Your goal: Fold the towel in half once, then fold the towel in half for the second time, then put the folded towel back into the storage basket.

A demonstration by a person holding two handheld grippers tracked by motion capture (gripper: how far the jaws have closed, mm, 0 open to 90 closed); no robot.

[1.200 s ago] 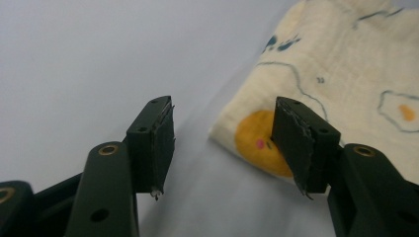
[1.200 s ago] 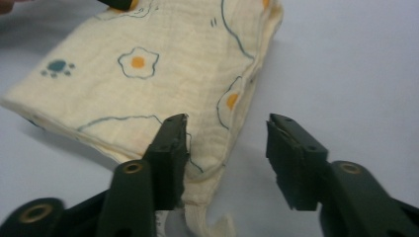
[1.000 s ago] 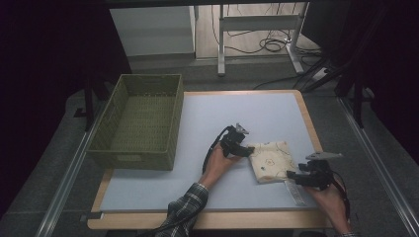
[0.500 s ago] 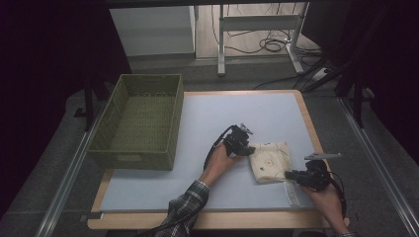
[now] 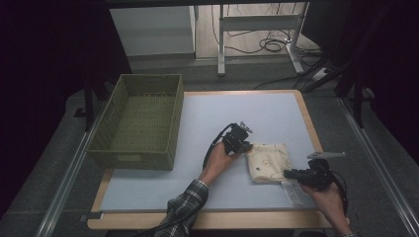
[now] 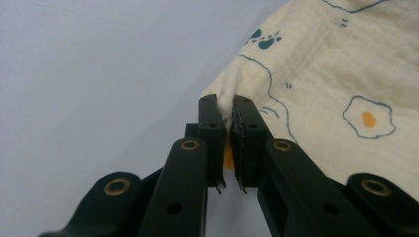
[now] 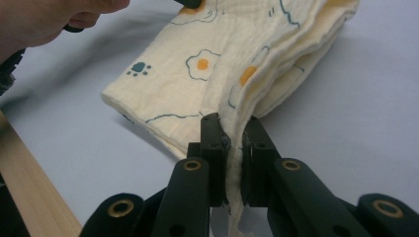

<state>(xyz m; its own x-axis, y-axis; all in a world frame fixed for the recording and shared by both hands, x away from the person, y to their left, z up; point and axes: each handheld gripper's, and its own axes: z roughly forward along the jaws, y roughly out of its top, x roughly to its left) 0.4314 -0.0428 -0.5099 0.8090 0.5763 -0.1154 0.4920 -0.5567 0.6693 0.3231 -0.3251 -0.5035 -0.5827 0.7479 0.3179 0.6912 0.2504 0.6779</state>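
A folded cream cloth (image 5: 269, 160) printed with fried eggs and paw marks lies on the pale blue mat. My left gripper (image 5: 247, 146) is at its far left corner. In the left gripper view, the jaws (image 6: 228, 106) have just been closing and now pinch the edge of the cloth (image 6: 336, 74). At the cloth's near right corner is my right gripper (image 5: 286, 174). Its jaws (image 7: 231, 123) closed within the last second and clamp a hanging fold of the cloth (image 7: 222, 44).
A green woven basket (image 5: 143, 118) stands empty at the table's left side. The mat (image 5: 247, 108) is bordered by a wooden table rim (image 5: 212, 219). A small clear plastic piece (image 5: 294, 190) lies by the right hand. The other hand (image 7: 59, 15) shows in the right gripper view.
The left hand has edged slightly toward the cloth's left corner. The right hand stays where it was, and the cloth lies in the same spot.
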